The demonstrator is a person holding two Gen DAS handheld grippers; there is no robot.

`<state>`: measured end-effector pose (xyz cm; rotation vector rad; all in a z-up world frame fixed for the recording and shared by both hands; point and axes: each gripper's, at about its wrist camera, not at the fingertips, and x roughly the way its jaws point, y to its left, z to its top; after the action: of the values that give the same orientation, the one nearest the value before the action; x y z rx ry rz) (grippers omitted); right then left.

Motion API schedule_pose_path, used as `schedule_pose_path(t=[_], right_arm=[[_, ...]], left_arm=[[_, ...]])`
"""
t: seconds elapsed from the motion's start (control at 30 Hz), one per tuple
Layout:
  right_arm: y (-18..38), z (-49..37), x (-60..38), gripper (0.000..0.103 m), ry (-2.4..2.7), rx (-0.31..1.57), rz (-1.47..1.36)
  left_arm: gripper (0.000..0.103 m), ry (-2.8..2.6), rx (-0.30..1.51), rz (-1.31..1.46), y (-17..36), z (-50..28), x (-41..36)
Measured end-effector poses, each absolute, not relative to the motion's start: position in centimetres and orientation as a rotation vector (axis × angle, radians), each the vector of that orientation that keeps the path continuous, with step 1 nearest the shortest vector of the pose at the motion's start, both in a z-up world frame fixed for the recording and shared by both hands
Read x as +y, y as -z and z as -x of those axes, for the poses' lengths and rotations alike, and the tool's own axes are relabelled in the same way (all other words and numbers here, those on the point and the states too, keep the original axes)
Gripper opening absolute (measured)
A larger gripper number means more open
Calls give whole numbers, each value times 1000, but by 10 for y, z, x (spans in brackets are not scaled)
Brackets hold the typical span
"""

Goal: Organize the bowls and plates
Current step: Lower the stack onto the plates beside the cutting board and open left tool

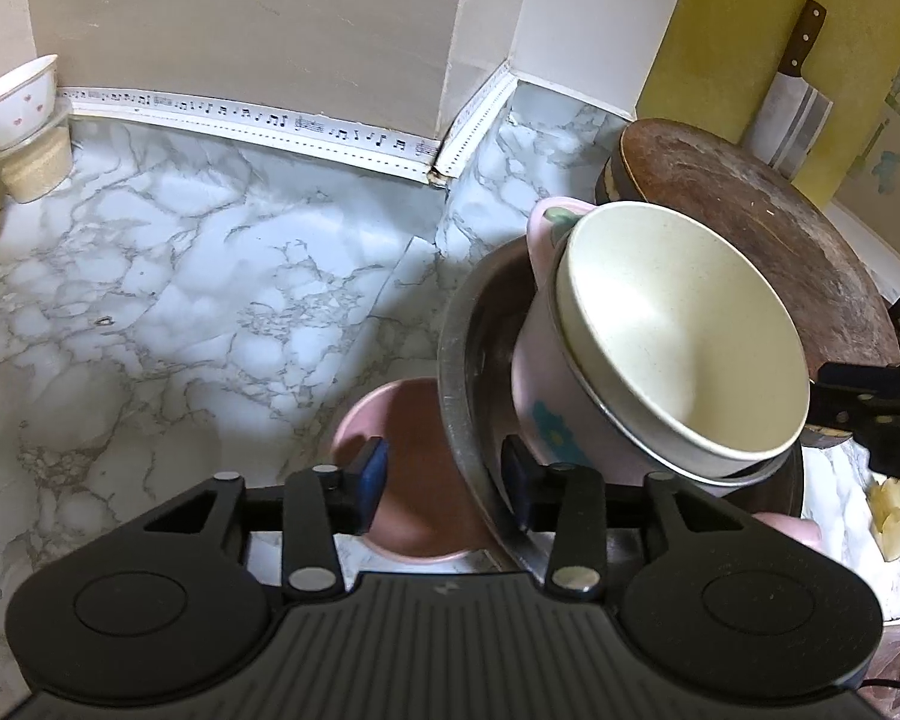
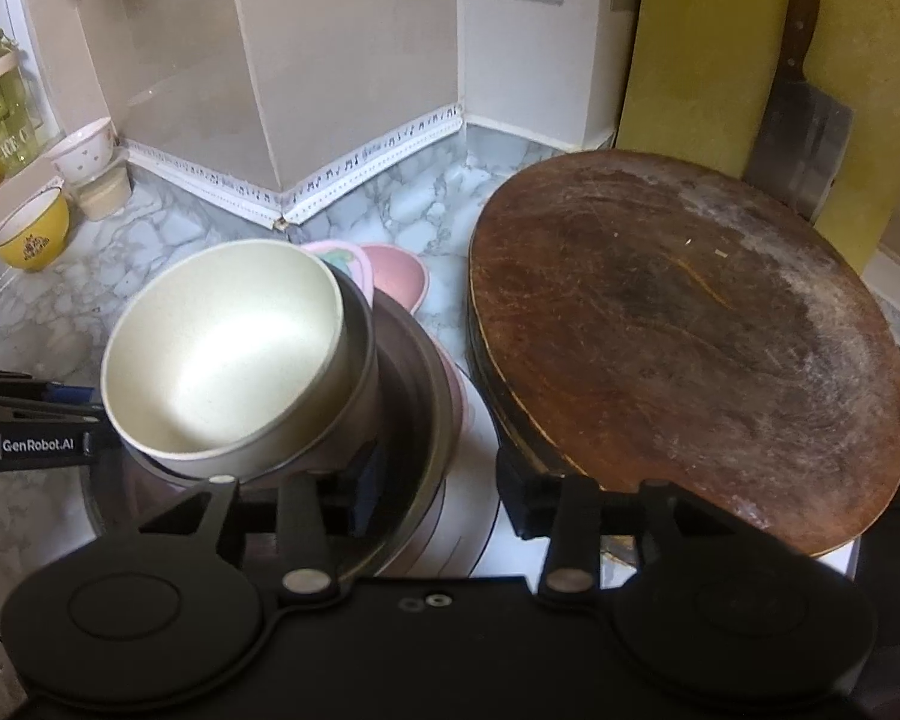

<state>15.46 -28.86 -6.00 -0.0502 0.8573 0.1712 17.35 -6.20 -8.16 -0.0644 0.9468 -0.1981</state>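
My left gripper (image 1: 444,483) and right gripper (image 2: 435,489) both stand apart, straddling the big metal basin's (image 1: 459,372) thin rim without squeezing. It looks hard and slippery. Inside leans a smooth cream bowl (image 1: 684,324), maybe light plastic; I'd pinch its rim.

A cleaver (image 2: 801,138) leans on the yellow wall behind a round wooden chopping board (image 2: 690,342).

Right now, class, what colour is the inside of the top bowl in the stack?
Cream, plain: the top bowl shows best in the right wrist view.
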Motion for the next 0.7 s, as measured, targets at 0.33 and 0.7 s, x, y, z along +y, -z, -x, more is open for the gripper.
schedule_pose_path(t=[0.33,0.7], right_arm=[[30,-122,-275,58,-220,755,55],[7,-83,-242,74,-286,636,90]], left_arm=[[47,197,868,34,58,-147,-55],[47,218,760,16,27,-103,-47]])
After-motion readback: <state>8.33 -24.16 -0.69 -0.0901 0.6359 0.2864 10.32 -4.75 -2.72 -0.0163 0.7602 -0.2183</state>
